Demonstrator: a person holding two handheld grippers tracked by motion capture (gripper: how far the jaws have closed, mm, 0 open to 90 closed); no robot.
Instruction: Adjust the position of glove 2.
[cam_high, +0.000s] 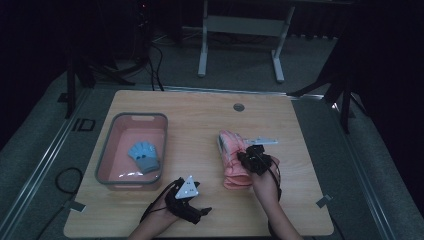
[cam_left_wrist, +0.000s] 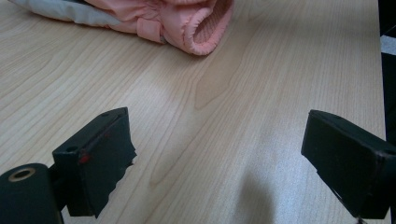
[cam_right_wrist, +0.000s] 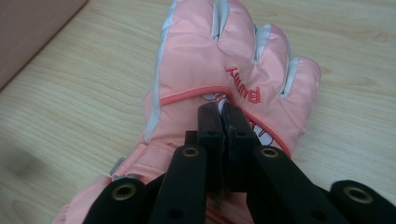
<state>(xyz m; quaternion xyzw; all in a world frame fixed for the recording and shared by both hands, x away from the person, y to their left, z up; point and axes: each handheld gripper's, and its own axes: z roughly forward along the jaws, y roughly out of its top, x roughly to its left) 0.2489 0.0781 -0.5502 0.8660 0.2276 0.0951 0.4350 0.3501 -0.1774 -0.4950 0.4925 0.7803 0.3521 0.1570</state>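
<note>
Lighting is pretty dim in the high view, but the layout reads fine. Far left on the wooden table (cam_high: 200, 107) sits a pink plastic bin (cam_high: 132, 150) with a grey rim, and inside it lies a small blue glove (cam_high: 144, 156), flat on the bottom, toward the near right part of the bin. Just past the bin's near right corner, close to the table's front edge, the left gripper (cam_high: 204, 212) hovers in the person's left hand (cam_high: 162, 215), grey three-cornered plate on top. In the left gripper view its jaws are spread wide with bare wood between them, so it's released, gripping nothing, and the ribbed cuff of the pink ski glove (cam_left_wrist: 161, 16) shows up ahead of it, well apart from the jaws. Moving right, that pink glove (cam_high: 232, 159) lies flat near the middle of the table, fingers pointing away from the person, cuff toward them. The right gripper (cam_right_wrist: 223, 112) sits right on top of it, and in the right gripper view its jaws are pressed together on the back of the glove just below the red "BUNY"-ish lettering, pinching the fabric. The right hand (cam_high: 266, 184) comes in from the bottom edge behind it.
</note>
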